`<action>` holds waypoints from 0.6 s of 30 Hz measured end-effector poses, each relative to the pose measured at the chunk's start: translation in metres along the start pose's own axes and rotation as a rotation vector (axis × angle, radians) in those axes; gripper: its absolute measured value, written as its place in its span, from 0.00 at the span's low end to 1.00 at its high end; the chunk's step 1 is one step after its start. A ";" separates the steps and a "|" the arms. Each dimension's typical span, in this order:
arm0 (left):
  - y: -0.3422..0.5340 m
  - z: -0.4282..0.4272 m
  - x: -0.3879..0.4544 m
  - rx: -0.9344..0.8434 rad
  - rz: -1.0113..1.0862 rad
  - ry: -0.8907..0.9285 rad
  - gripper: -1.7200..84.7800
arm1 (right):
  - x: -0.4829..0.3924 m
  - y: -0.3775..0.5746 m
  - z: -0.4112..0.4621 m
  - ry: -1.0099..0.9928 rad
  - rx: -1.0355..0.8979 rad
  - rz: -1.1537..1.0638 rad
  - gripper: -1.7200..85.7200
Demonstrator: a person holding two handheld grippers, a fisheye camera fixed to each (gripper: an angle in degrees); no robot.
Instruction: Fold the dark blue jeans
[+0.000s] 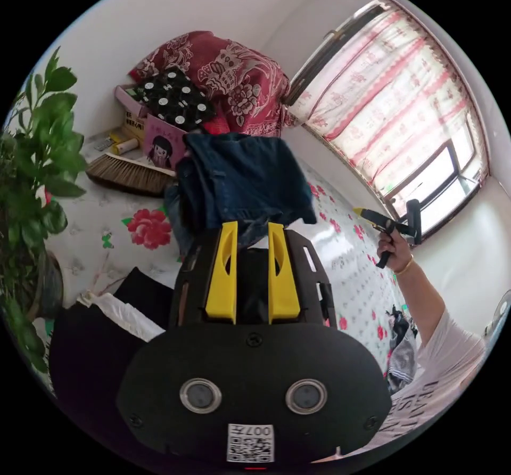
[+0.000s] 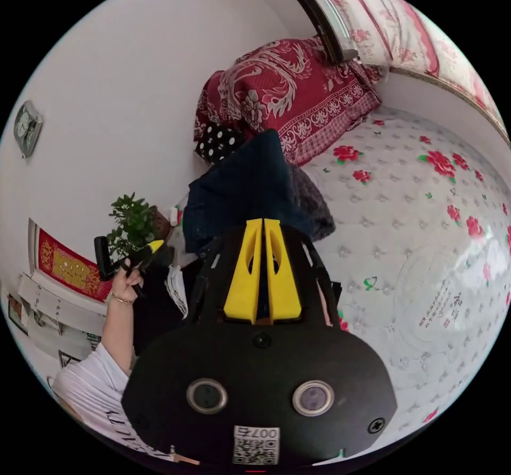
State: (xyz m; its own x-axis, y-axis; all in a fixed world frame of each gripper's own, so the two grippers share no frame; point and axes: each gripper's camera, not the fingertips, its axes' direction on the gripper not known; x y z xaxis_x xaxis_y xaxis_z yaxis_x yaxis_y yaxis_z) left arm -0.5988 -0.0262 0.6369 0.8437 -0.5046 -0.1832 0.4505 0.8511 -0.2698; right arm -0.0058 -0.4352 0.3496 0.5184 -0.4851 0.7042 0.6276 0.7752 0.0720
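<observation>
Floral quilted bed cover; red patterned blanket at its head. Left gripper jaws apart; right gripper jaws together. Dark blue jeans beyond.

Left gripper view: the dark blue jeans have their lower edge behind the left gripper, so jaw contact with the cloth cannot be judged; the person is cut off at the frame edge. Right gripper view: the right gripper housing covers the jeans' near part; the wall clock is too small to read.
</observation>
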 end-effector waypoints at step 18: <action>0.450 0.151 0.296 -0.709 0.759 0.042 0.01 | -0.010 0.635 -0.078 0.581 -0.637 0.285 0.02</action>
State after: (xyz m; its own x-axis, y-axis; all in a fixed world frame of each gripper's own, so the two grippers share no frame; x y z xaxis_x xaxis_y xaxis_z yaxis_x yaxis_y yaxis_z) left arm -0.1019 0.2296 0.6038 0.8167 0.1117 -0.5661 -0.4811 0.6734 -0.5612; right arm 0.4330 0.0303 0.3334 0.8064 -0.5705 0.1560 0.5434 0.6107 -0.5760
